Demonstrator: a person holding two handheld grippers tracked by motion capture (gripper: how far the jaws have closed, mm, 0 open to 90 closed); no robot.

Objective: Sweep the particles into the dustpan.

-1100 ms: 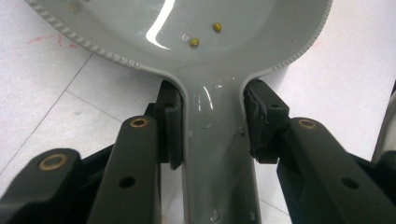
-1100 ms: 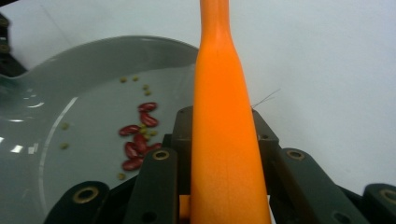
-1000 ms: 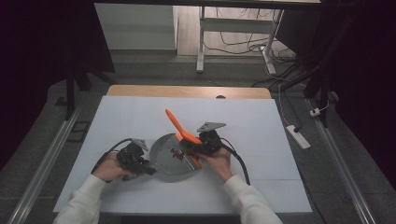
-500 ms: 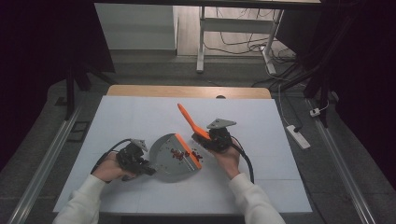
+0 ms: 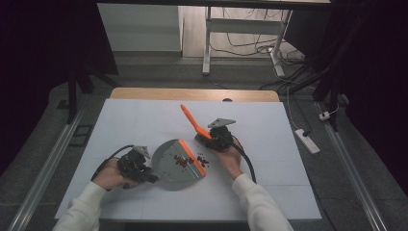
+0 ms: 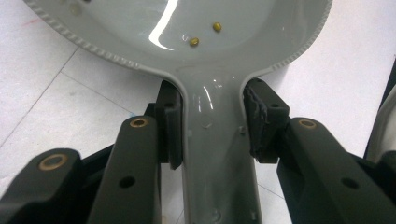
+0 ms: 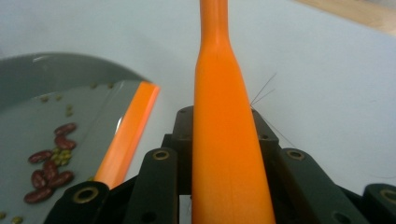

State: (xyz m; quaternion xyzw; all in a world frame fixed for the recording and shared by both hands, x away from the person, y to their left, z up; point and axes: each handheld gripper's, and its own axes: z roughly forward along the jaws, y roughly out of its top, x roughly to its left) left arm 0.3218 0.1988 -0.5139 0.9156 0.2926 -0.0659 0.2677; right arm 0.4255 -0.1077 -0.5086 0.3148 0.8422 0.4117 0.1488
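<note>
- High view: a person sits at a white table [image 5: 144,120]. The left gripper [image 5: 137,166] pinches the handle of a grey dustpan [image 5: 173,166] with an orange front lip, lying flat on the table. The right gripper [image 5: 217,137] clamps an orange brush [image 5: 192,120], handle slanting up and away, just beside the pan's lip. Dark red beans [image 5: 182,161] lie inside the pan near the lip; a few more sit on the table just past it
- Left gripper view: the jaws press together on both sides of the dustpan's grey handle [image 6: 219,154]; two small yellowish grains [image 6: 205,35] rest in the pan
- Right gripper view: the jaws pinch the orange brush handle [image 7: 224,140]. Kidney beans [image 7: 46,168] and small green grains are gathered in the pan behind its orange lip [image 7: 126,133]
- Progress: most beans look swept in; the few stragglers outside the lip seem left to collect
</note>
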